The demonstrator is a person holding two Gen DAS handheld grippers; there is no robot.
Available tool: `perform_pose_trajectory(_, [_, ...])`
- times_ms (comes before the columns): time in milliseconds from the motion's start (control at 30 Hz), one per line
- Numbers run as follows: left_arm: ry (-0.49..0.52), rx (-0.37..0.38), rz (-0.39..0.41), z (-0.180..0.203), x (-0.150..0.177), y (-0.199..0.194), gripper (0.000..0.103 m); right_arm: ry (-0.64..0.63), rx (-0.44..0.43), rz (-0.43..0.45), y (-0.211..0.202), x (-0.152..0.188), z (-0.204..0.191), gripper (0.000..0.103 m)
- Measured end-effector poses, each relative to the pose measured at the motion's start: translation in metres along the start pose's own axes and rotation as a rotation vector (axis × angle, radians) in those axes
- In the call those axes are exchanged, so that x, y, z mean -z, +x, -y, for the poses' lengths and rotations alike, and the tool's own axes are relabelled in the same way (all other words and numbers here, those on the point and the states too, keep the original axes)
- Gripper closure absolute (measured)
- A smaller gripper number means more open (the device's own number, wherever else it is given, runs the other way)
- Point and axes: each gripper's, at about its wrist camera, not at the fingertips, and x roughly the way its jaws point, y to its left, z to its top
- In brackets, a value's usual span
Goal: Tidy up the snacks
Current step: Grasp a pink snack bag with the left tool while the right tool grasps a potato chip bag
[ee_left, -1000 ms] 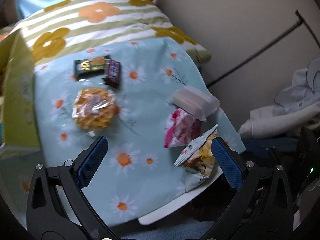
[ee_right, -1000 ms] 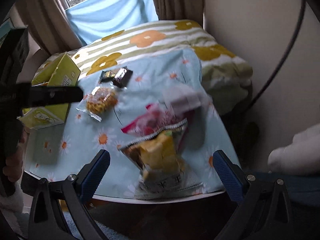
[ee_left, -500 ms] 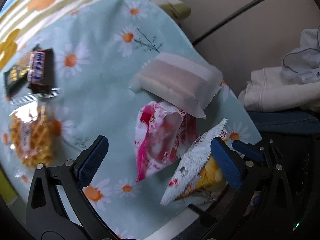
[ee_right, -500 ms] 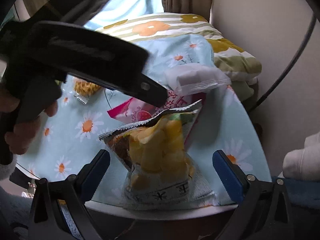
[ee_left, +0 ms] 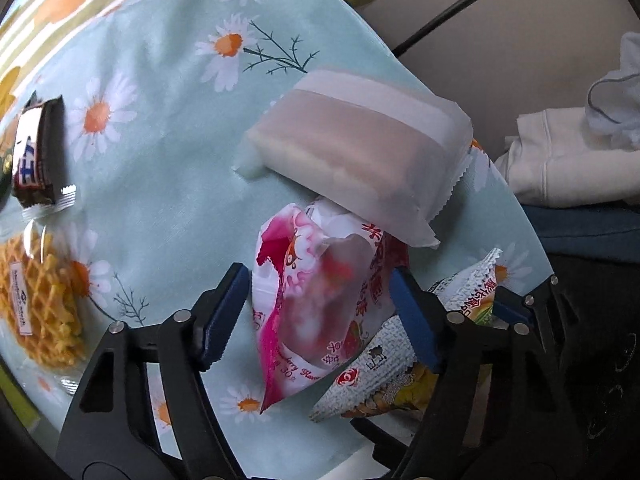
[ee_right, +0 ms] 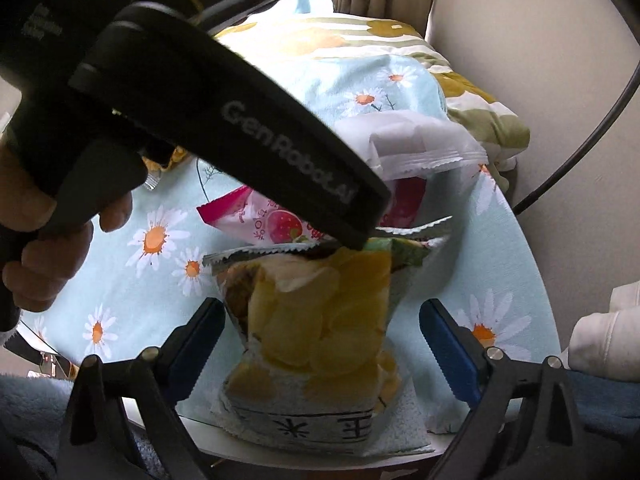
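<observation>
Left wrist view: daisy cloth (ee_left: pixel 168 168) mostly bare on the left; table edge close at bottom right. Left gripper (ee_left: pixel 320 312) closing around pink snack bag (ee_left: pixel 316 308), pads touching both its sides. White packet (ee_left: pixel 360 152) overlaps the bag's top; corn chip bag (ee_left: pixel 400 364) just right.

Right wrist view: table edge (ee_right: pixel 280 456) right below. Right gripper (ee_right: pixel 320 348) wide, closing, corn chip bag between pads, untouched. Left gripper body crosses above, hand (ee_right: pixel 52 248) at left.

Both wrist views steep, close; share pink packet (ee_left: pixel 320 304).
</observation>
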Motion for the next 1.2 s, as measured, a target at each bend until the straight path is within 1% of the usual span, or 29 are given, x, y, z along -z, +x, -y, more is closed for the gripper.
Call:
perform_pose_trajectory(33, [0.009, -0.014, 0.002, 0.002, -0.001, 0.001, 0.047, -0.004, 0.001, -0.003, 0.000, 0.000, -0.002, 0.011])
perform_pose_trajectory(67, [0.016, -0.027, 0.003, 0.004, -0.002, 0.002, 0.050, -0.007, -0.002, -0.006, 0.001, 0.001, -0.004, 0.017])
perform_pose_trajectory(167, [0.024, -0.029, 0.008, 0.008, -0.003, 0.003, 0.054, -0.014, -0.006, -0.022, 0.005, 0.002, -0.006, 0.025])
perform_pose_trajectory(333, [0.010, -0.012, 0.016, 0.011, -0.003, -0.003, 0.060, -0.014, 0.004, -0.022, 0.005, 0.004, -0.007, 0.027])
perform_pose_trajectory(533, [-0.002, -0.006, 0.023, -0.004, 0.003, -0.012, 0.063, -0.024, -0.003, -0.005, 0.001, 0.004, -0.007, 0.037])
perform_pose_trajectory(700, [-0.023, 0.001, 0.030, -0.013, 0.010, -0.020, 0.065, -0.038, 0.002, 0.021, -0.008, 0.005, -0.008, 0.040])
perform_pose_trajectory(900, [-0.035, 0.001, 0.036, -0.023, 0.016, -0.028, 0.066, -0.043, 0.008, 0.056, -0.023, 0.008, -0.004, 0.042])
perform_pose_trajectory(1033, [-0.044, 0.002, 0.040, -0.027, 0.020, -0.033, 0.067, -0.039, 0.036, 0.077, -0.037, 0.014, 0.001, 0.042])
perform_pose_trajectory(1200, [-0.061, -0.002, 0.046, -0.034, 0.030, -0.042, 0.069, -0.010, 0.062, 0.088, -0.048, 0.011, 0.013, 0.042])
